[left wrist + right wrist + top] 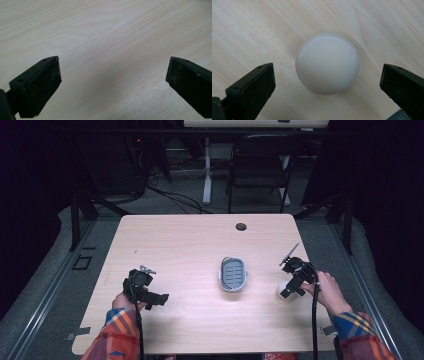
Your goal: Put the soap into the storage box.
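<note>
A round white soap-like lump (pixel 327 63) lies on the wooden table, seen also as a pale spot (pixel 282 289) at the right of the high view. My right gripper (pixel 327 87) hangs over it with both jaws wide apart, one on each side, not touching it. A grey oval dish (pixel 233 274) with a ribbed inside sits at the table's middle. My left gripper (pixel 113 85) is open over bare wood, near the table's left front (pixel 159 299).
The table (pixel 190 240) has a round cable hole (pixel 241 226) near its far edge. A black folding chair (pixel 260 167) and a white desk leg (pixel 206 170) stand beyond the table. Cables lie on the floor behind.
</note>
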